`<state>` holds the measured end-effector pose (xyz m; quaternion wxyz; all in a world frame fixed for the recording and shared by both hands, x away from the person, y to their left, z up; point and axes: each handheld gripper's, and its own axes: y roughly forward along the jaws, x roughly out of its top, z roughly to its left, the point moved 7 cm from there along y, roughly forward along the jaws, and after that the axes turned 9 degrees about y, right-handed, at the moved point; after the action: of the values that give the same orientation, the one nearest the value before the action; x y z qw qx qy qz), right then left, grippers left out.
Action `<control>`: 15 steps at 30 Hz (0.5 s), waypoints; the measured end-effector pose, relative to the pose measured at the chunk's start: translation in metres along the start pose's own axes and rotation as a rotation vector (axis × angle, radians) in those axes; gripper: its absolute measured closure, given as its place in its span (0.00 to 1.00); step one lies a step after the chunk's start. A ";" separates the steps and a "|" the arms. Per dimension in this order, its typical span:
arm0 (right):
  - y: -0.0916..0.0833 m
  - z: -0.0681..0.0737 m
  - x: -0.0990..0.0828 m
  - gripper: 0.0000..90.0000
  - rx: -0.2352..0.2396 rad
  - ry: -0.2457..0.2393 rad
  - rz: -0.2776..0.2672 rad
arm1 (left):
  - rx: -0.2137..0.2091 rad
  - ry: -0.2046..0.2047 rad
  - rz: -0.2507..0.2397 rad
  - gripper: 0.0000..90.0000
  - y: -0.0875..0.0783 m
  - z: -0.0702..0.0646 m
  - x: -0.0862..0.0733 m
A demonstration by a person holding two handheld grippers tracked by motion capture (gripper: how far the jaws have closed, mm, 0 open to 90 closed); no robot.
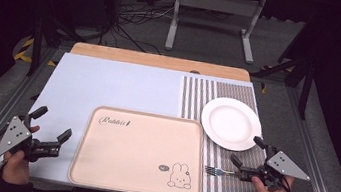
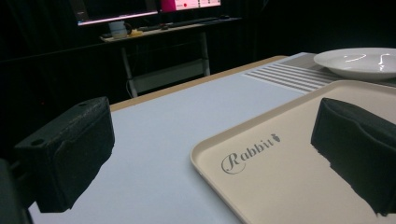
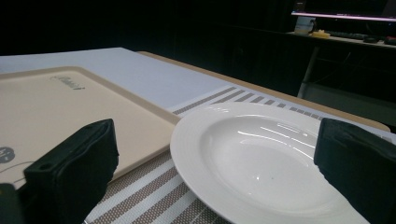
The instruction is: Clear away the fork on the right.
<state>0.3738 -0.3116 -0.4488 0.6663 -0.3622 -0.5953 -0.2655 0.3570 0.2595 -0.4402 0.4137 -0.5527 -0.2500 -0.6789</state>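
High view: beige tray (image 1: 140, 152) at table's near centre, script lettering top left, rabbit drawing bottom right. White plate (image 1: 231, 123) on striped placemat (image 1: 219, 95), just right of tray, rim close to tray's far right corner. Fork (image 1: 216, 171) on placemat near front edge, tines toward tray, handle end under right gripper (image 1: 243, 150).

Left gripper (image 1: 51, 123): at tray's left side, jaws apart, nothing between.

Right gripper: jaws wide apart, near plate's front rim, not clamped on anything.

Left gripper view: tray lettering "Rabbit" (image 2: 251, 154) legible; plate (image 2: 359, 63) far right.

Right gripper view: plate (image 3: 261, 158) glossy, deep-welled, empty, framed between jaws; monitor and desk in dark background.
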 end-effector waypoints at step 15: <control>0.001 0.001 -0.001 0.01 0.006 -0.002 0.009 | -0.009 0.001 -0.003 0.00 0.000 0.000 0.000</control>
<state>0.3744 -0.3104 -0.4500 0.6680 -0.3631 -0.5950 -0.2607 0.3573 0.2591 -0.4402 0.4101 -0.5540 -0.2476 -0.6809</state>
